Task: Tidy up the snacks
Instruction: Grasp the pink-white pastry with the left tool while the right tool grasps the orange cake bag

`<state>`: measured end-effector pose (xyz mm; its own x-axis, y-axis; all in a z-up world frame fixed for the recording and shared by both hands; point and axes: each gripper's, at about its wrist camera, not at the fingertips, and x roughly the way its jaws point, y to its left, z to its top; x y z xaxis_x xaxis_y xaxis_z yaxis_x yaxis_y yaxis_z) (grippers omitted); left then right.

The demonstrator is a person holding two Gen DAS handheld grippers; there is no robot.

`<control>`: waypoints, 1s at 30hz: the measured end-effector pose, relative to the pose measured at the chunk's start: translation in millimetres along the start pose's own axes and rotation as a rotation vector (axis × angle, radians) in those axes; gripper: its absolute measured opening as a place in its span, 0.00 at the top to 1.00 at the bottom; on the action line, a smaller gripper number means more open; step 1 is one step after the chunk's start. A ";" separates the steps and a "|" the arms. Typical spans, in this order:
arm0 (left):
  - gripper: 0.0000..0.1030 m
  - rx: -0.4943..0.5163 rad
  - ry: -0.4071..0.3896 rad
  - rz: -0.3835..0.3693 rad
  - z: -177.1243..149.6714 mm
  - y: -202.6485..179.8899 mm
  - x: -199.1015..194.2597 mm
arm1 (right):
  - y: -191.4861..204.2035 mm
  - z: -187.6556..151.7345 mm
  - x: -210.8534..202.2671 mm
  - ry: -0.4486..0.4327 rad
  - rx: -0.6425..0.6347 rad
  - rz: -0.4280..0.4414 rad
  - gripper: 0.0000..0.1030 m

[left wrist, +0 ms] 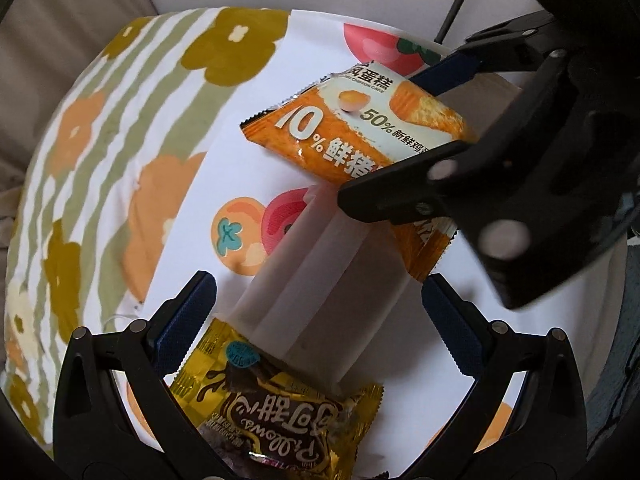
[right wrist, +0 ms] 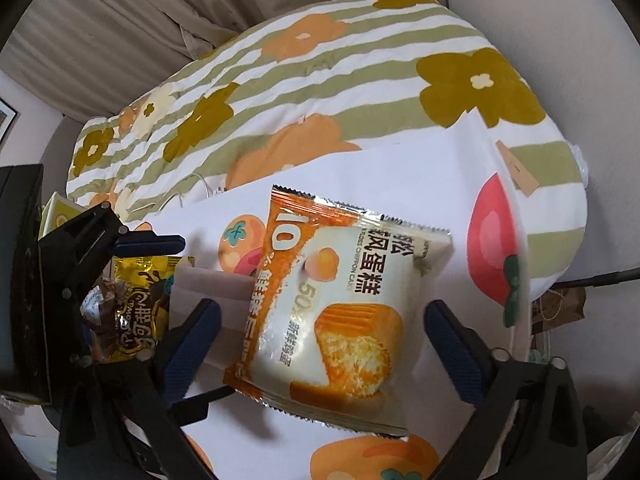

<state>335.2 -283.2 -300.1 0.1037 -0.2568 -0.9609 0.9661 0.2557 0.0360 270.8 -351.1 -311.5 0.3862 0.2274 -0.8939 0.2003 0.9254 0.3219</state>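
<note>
A bed covered in a striped, flowered quilt (right wrist: 360, 80) fills the background, with beige curtains behind it; nearer lies a white cloth (right wrist: 400, 168) printed with fruit, on which the snacks rest.

The right tongs (right wrist: 324, 344) stand wide apart, pointing steeply down, and straddle the orange chiffon cake packet (right wrist: 344, 312). Neither blue pad presses on it; there is visible space on both sides, so nothing is gripped. The straddle looks like the set-up for closing on the packet across its width. The left tongs (left wrist: 320, 328) are likewise spread wide, framing the near end of a white box (left wrist: 320, 280) and the top of the yellow chocolate snack packet (left wrist: 280, 412) without pinching either. They seem poised over that packet for the same reason.

The cake packet is a glossy pillow bag with crimped, saw-toothed ends, orange and cream, showing a cake slice and Chinese lettering. It lies tilted, one end propped on the far part of the white box, the rest on the cloth. The yellow packet is crinkly foil with brown swirls. It lies at the box's near end, partly tucked under it.

The box is probably the organiser. Neither snack looks sorted yet.
</note>
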 end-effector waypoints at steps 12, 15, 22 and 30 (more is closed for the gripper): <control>0.09 0.038 0.029 0.001 6.5 -3.5 11.7 | -10.8 -4.2 -6.2 -0.001 -0.005 -0.013 0.39; 0.09 0.064 0.044 0.014 7.2 -10.0 15.6 | -16.1 -7.5 -11.8 -0.006 0.012 -0.009 0.39; 0.21 0.055 0.075 0.033 6.5 -11.1 23.8 | -20.4 -18.3 -22.1 -0.014 0.011 0.004 0.39; 0.28 -0.005 0.075 0.046 6.9 -15.4 18.6 | -17.3 -26.6 -32.2 -0.037 0.005 0.032 0.39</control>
<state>323.9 -298.4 -316.7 0.1298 -0.1745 -0.9761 0.9596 0.2699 0.0794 231.0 -366.4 -296.5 0.4258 0.2449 -0.8710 0.1916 0.9164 0.3514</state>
